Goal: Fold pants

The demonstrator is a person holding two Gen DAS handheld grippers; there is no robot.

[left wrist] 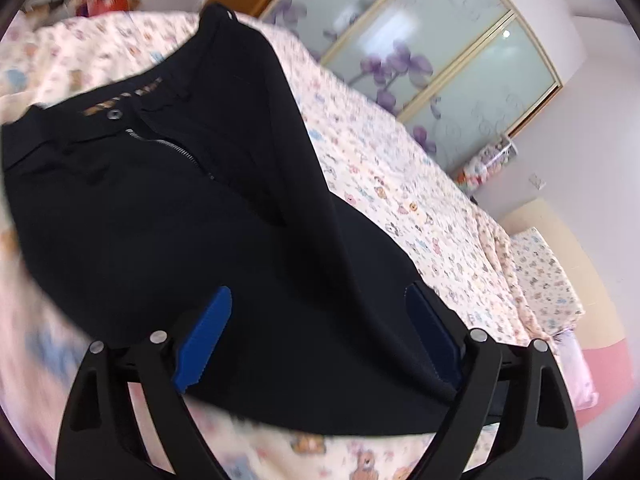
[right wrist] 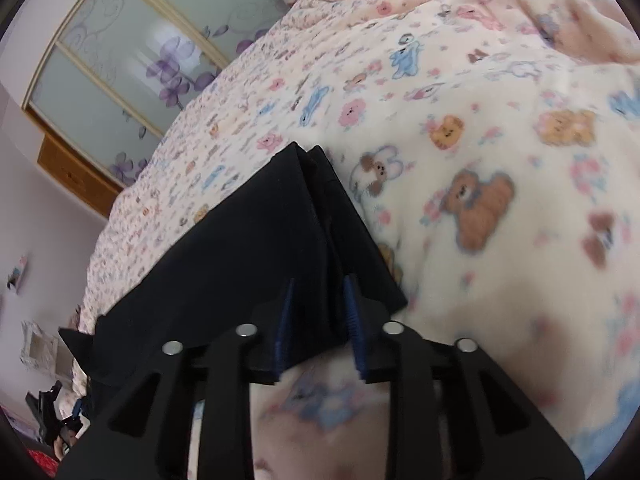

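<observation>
Pinching the black pants (right wrist: pixel 256 248) at 6 o'clock, the right gripper (right wrist: pixel 320 320) is keeping them off the bed (right wrist: pixel 480 120) for folding, while the left gripper (left wrist: pixel 320 328) is holding its jaws spread wide.

I see black pants (left wrist: pixel 168 208) ahead of my left tool (left wrist: pixel 322 320), whose pads (left wrist: pixel 208 332) are blue on black arms. Under both tools the bedcover (right wrist: pixel 480 128) is cream with brown bears, pink and blue animals. Beyond, frosted wardrobe doors (left wrist: pixel 432 40) carry purple flowers.
</observation>
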